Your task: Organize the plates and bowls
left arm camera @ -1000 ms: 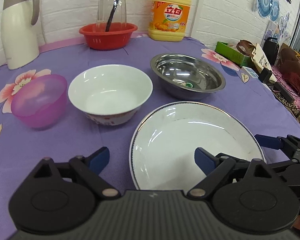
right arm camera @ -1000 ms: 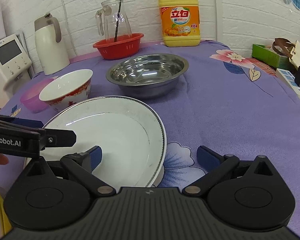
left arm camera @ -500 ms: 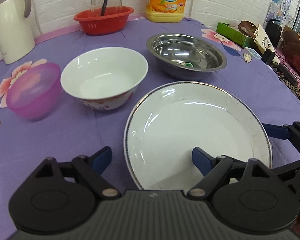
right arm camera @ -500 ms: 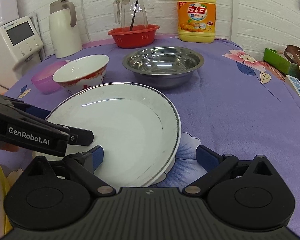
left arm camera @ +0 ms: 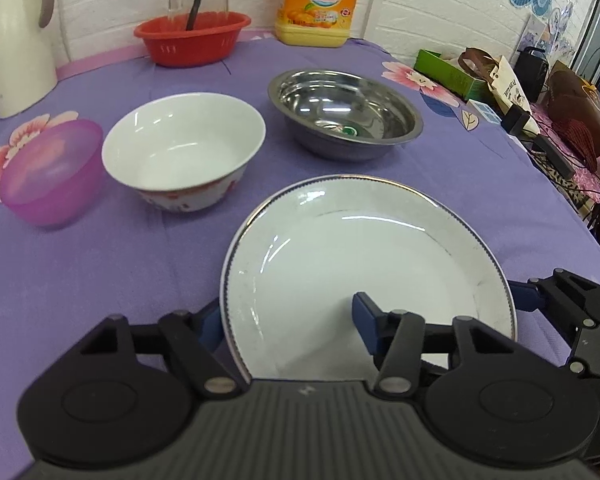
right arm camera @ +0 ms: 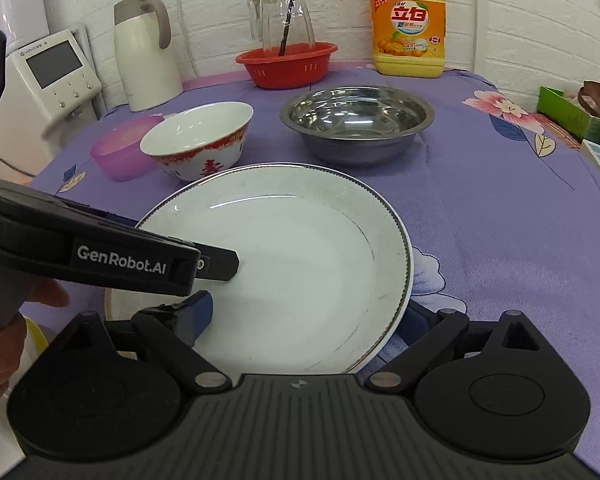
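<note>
Both grippers are at the white plate point(left arm camera: 360, 264), which sits near the front edge of the surface point(left arm camera: 100, 264). The left gripper point(left arm camera: 288, 316) straddles the plate's near-left rim: one blue-tipped finger sits over the plate's well, the other is outside and partly hidden under the rim. The right gripper point(right arm camera: 308, 312) does the same on the near-right rim — one finger over the well, the other hidden below the rim. Both sets of fingers are spread and gripping nothing, though whether any pad touches the china I cannot tell.

The step in hand looks like taking hold of the plate from two sides, probably to lift it and stack it with the other dishes. The next move calls for both sets of fingers to pinch the rim squarely, since glazed china is slick and a one-sided hold would tip it.

Behind the plate, toward the middle of the surface, stand a white bowl point(right arm camera: 198, 140) with red decoration, a steel bowl point(right arm camera: 358, 122) beside it, and a purple bowl point(left arm camera: 50, 172) close beside the white one, toward the left edge. Along the back edge are a red basket point(right arm camera: 288, 62) with a glass jug point(right arm camera: 282, 12) in it, a yellow detergent bottle point(right arm camera: 408, 24) and a white kettle point(right arm camera: 146, 56). A purple floral cloth covers the surface; white brick walls stand behind — clutter lies off the right edge.
</note>
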### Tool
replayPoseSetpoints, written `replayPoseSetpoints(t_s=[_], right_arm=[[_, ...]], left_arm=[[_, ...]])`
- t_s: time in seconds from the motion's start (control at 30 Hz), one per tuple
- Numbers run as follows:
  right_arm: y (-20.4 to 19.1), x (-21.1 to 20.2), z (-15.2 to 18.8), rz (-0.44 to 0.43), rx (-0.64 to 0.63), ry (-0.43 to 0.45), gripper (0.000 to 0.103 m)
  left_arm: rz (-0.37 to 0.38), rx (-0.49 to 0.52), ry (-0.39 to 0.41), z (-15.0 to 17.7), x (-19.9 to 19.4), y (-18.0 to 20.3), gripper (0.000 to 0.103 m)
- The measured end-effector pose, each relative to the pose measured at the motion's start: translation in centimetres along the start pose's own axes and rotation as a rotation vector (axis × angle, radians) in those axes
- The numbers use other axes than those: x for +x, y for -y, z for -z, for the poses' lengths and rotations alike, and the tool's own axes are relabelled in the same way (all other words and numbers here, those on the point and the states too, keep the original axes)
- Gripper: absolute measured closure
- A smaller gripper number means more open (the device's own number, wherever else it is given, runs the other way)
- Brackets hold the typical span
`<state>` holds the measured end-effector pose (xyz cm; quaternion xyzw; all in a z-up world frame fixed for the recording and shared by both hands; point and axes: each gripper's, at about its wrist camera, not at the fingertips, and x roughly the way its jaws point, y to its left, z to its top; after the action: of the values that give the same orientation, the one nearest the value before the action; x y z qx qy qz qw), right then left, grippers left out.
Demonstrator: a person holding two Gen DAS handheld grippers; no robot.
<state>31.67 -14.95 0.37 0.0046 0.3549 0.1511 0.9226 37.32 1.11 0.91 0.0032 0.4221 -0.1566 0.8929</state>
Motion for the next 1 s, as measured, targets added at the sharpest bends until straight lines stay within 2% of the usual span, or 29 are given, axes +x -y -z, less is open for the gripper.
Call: replayPoseSetpoints(t_s=[0.27,0.47,0.73,0.87,1.0], right_arm=[[-0.5,-2.5,0.9,0.042,0.002,0.046,0.000],[-2.2,-5.9,1.5,0.044,-0.018,0.108,0.000],[-7.0,-9.5,2.6,-0.038,-0.082,0.150,0.000],[-10.3,-10.1,3.6,-0.102,-0.127,0.141,0.000],[-13.0,-10.3,5.0,-0.139,-0.172,0.118,0.000]], left_arm=[[0.002,0.019,0.045,1.3,-2.2,1.7,0.049],[-0.010,0.007,0.130,3.2,-6.3,2.5,0.049],[-0.070,-0.044,0.203,8.0,-13.1,0.4,0.049],[-0.135,-0.081,0.215,11.1,-15.8,-1.4,0.049],[-0.165,-0.123,0.213,14.4,-17.6,-3.0,0.049]])
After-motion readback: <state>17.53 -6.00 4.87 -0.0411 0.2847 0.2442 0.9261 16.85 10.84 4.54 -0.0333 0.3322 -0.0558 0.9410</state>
